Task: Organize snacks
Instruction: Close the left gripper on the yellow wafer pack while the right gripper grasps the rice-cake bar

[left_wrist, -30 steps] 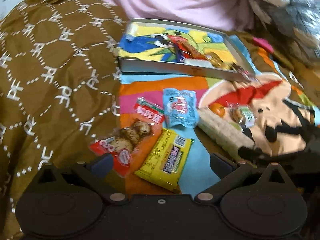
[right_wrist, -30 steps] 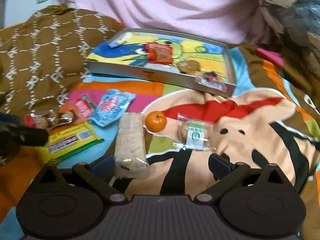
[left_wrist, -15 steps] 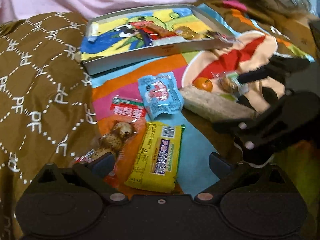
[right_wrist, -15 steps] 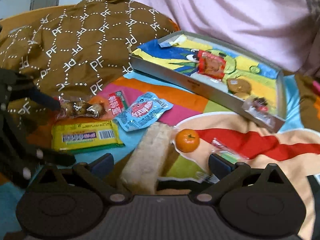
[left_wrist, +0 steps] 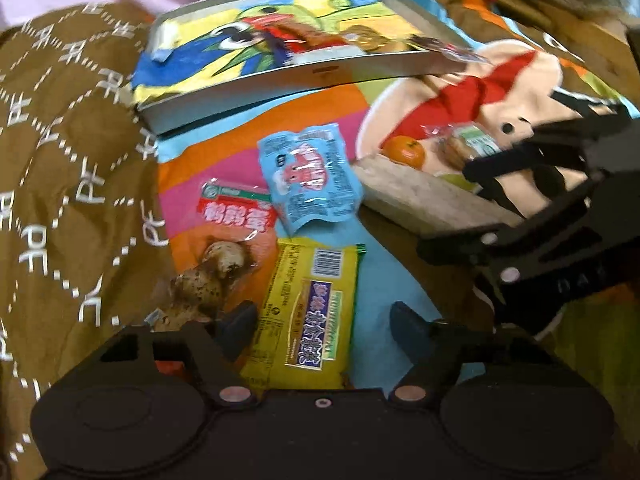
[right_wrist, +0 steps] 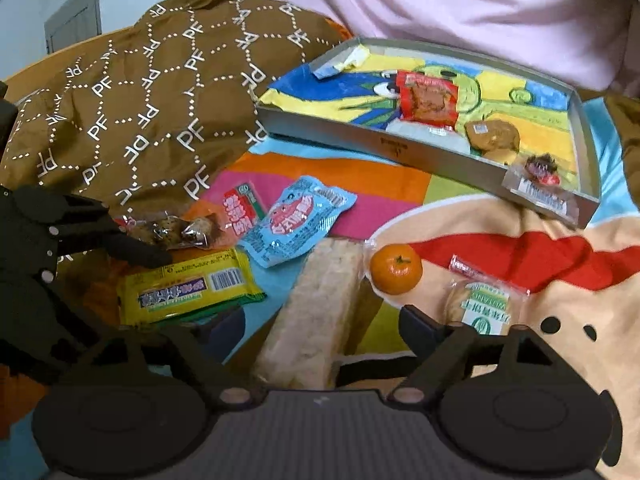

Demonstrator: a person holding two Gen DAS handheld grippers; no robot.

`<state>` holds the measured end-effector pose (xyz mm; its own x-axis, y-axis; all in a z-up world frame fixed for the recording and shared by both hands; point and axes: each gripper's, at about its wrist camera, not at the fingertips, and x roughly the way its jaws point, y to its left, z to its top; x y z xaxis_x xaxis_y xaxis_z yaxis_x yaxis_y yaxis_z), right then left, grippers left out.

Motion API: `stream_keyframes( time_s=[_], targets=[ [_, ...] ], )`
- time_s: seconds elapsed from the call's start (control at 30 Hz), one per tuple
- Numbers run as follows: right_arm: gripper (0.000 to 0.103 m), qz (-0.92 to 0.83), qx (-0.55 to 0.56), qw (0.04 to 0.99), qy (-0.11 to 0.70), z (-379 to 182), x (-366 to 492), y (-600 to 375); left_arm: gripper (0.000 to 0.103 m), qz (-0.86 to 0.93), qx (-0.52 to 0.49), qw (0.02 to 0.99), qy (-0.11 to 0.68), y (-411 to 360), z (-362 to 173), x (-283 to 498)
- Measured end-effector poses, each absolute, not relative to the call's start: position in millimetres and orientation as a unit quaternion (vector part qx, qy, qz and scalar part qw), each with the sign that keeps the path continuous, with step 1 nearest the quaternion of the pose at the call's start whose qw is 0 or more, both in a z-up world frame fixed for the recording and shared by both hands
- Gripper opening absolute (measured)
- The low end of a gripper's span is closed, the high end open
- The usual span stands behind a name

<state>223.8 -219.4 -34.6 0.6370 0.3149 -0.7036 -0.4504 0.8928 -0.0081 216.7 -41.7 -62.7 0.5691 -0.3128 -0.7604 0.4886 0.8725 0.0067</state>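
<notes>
Left wrist view shows the left gripper low over the yellow wafer pack, its two fingers spread wide with the pack's near end lying between them and nothing clamped; the left finger sits just beside the quail egg pouch. In the right wrist view the right gripper is likewise wide open and empty, straddling the near end of the long pale rice cracker bar, with the small orange and the green-labelled cake just past its right finger. All of these lie on a bright cartoon blanket, on what looks like a bed, while the shallow tray farther back already carries a red pouch, a brown pastry and a clear-wrapped sweet perched on its near rim. I judge the step in hand to be picking up loose snacks for the tray. To do it well, each gripper should centre on one packet only, press down lightly into the soft cloth so the fingers get under the edges, and close across the narrow width; the left should keep clear of the egg pouch so it is not dragged along. The blue sachet overlaps the egg pouch's red header. Hidden or unclear: the wafer's and bar's near ends under the gripper bodies, and the far tray contents, blurred in the left view.
</notes>
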Motion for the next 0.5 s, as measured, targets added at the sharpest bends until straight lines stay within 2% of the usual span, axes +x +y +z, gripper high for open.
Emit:
stream_keyframes(
  time_s=[0.17, 0.3, 0.5],
  targets=[
    [0.076, 0.215, -0.066, 0.895, 0.386, -34.4, 225.7, -224.3, 0.057, -0.195, 0.083, 0.886, 0.413, -39.6, -65.3, 221.3],
    [0.065, 0.216, -0.062, 0.892, 0.392, -35.9, 224.5, -224.5, 0.054, -0.180, 0.078, 0.888, 0.416, -44.0, -64.5, 221.1],
    [0.057, 0.215, -0.077, 0.890, 0.395, -39.4, 223.2, -220.4, 0.052, -0.169, 0.073, 0.895, 0.407, -48.0, -63.4, 213.0]
  ],
)
